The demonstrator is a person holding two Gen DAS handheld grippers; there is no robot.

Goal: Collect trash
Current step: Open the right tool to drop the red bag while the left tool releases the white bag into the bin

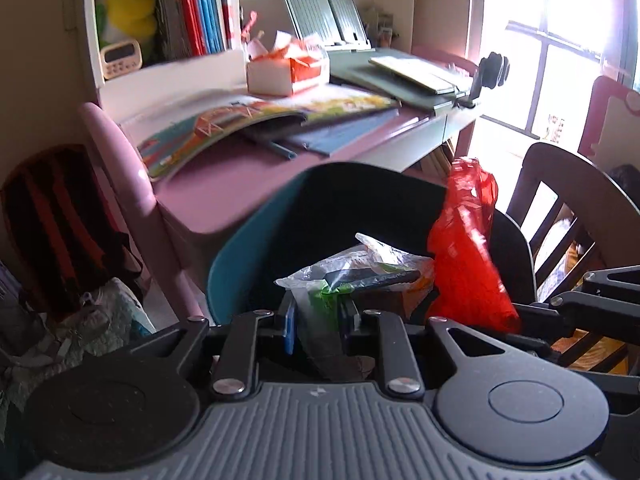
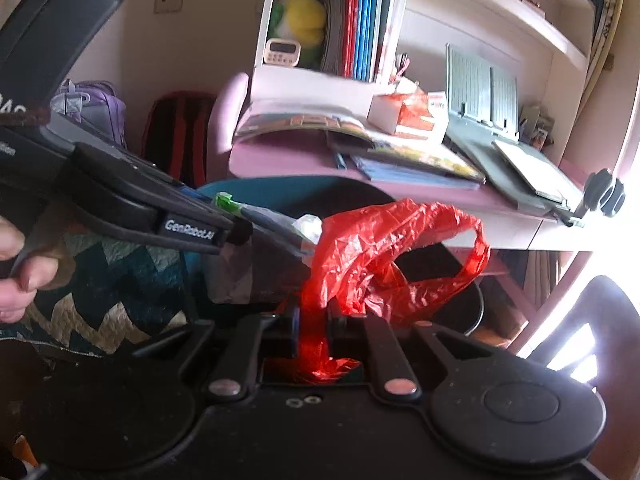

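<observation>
My left gripper (image 1: 318, 312) is shut on a crumpled clear and green plastic wrapper (image 1: 352, 268), which sticks out forward over a teal bin (image 1: 236, 264) with a dark inside. To the right of the wrapper rises a red plastic bag (image 1: 464, 248). In the right wrist view my right gripper (image 2: 314, 320) is shut on that red plastic bag (image 2: 380, 248), whose loop handles spread out above the bin (image 2: 280, 194). The left gripper (image 2: 236, 224) reaches in from the left with the wrapper (image 2: 308, 226) beside the bag. A hand (image 2: 16, 276) grips its handle.
Behind the bin stands a pink desk (image 1: 224, 184) with open picture books (image 1: 224, 128), a white box of scraps (image 1: 288, 72) and a green book stand (image 1: 324, 12). A dark wooden chair (image 1: 568, 208) is at the right, a backpack (image 1: 52, 224) at the left.
</observation>
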